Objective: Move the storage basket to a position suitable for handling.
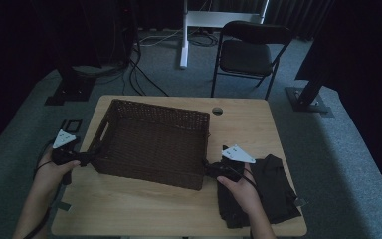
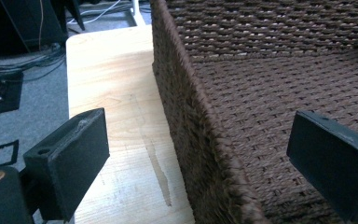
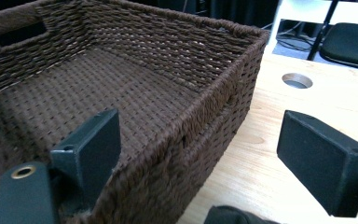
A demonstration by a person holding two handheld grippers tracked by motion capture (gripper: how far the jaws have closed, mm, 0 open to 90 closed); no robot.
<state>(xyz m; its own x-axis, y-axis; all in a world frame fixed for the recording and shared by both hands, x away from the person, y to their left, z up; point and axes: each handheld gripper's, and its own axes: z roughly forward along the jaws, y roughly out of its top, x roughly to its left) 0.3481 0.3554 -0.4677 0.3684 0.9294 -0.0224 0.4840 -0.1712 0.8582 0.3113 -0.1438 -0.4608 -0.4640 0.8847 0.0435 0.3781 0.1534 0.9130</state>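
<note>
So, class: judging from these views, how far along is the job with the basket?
Done: both hand-held grippers are lined up on the wicker basket, one at each end wall. In hand: the left hand-held gripper and right hand-held gripper each straddle a wall, jaws open. Left: closing on the walls and moving the basket. The dark cloth lies untouched.

One wicker basket (image 1: 151, 142) on the table (image 1: 179, 209) — one only. One dark folded cloth (image 1: 273, 189) beside it. Two claws — the left claw (image 1: 90, 158) and the right claw (image 1: 208, 168). One folding chair (image 1: 248, 52) beyond.
</note>
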